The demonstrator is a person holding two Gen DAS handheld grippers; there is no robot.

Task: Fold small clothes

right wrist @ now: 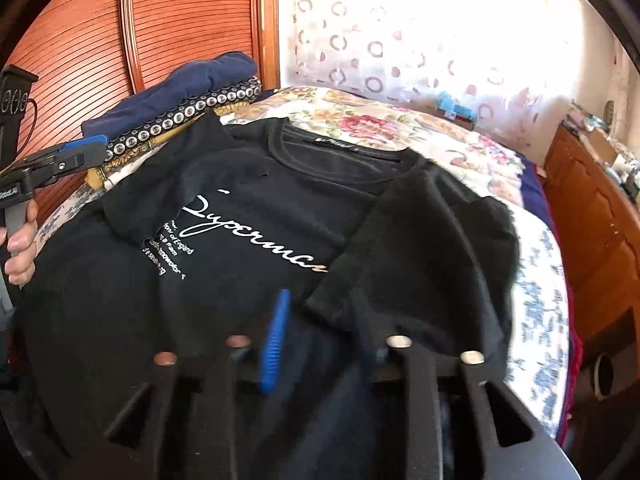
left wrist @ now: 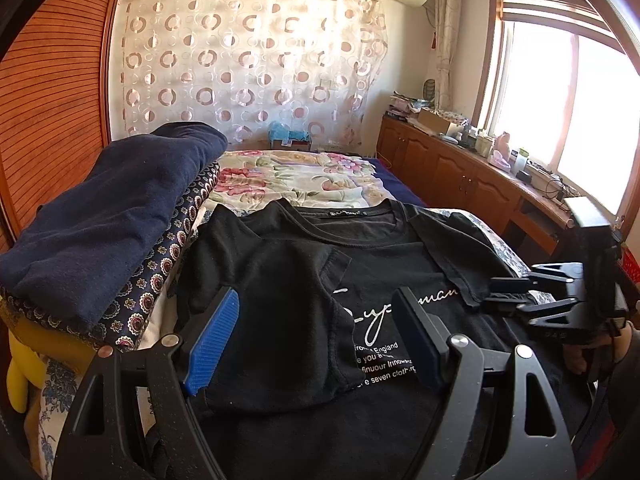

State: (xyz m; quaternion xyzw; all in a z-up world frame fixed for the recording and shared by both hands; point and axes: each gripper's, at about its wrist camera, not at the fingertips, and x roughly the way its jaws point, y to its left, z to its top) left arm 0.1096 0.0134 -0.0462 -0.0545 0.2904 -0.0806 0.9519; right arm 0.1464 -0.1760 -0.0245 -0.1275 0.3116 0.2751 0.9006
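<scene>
A black T-shirt [left wrist: 376,276] with white script lettering lies face up on the bed, both sleeves folded in over the chest; it also shows in the right wrist view [right wrist: 256,208]. My left gripper [left wrist: 316,340] is open and empty, just above the folded left sleeve [left wrist: 276,300]. My right gripper [right wrist: 320,332] is blurred, open and empty, over the hem of the folded right sleeve [right wrist: 420,248]. It also shows in the left wrist view [left wrist: 508,296], at the shirt's right edge. The left gripper also shows in the right wrist view [right wrist: 84,152] at the far left.
A stack of folded navy and patterned clothes [left wrist: 112,232] sits left of the shirt. The floral bedspread [left wrist: 296,176] stretches beyond. A wooden cabinet [left wrist: 460,172] with clutter runs along the right under the window. A slatted wooden wardrobe [right wrist: 160,20] stands on the left.
</scene>
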